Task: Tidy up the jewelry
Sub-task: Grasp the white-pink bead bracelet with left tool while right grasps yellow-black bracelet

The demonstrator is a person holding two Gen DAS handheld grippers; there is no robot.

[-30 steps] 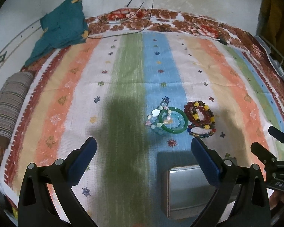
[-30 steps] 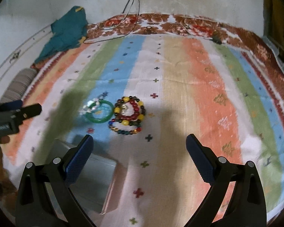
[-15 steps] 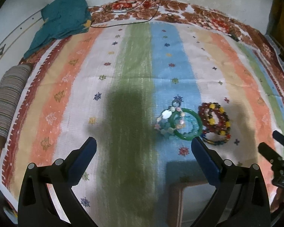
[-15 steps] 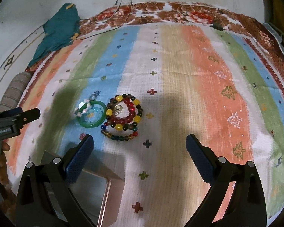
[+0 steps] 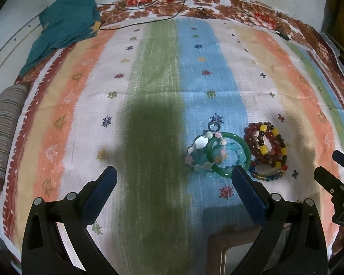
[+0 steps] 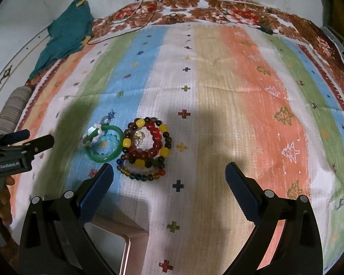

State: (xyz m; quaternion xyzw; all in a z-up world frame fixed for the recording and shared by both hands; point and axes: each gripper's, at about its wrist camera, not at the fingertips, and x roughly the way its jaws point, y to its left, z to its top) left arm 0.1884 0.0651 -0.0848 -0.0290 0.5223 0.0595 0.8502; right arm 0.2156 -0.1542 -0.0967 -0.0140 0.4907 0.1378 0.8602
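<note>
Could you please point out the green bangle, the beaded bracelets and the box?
green bangle (image 6: 118, 148), right wrist view, right side of ring.
beaded bracelets (image 6: 156, 136), right wrist view, red bead.
box (image 6: 135, 229), right wrist view, far rim.

Left gripper (image 5: 173, 180) fingers spread wide, right gripper (image 6: 169, 176) fingers spread wide, both empty, side by side

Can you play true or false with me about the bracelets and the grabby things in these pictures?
1. The green bangle lies on the striped cloth. True.
2. The right hand-held gripper is squeezing a bracelet. False: it is open and holds nothing.
3. The red and yellow bead bracelets sit right next to the bangle. True.
4. The left hand-held gripper is shut. False: it is open.
5. The teal cloth covers the bracelets. False: it lies at the far corner.
</note>
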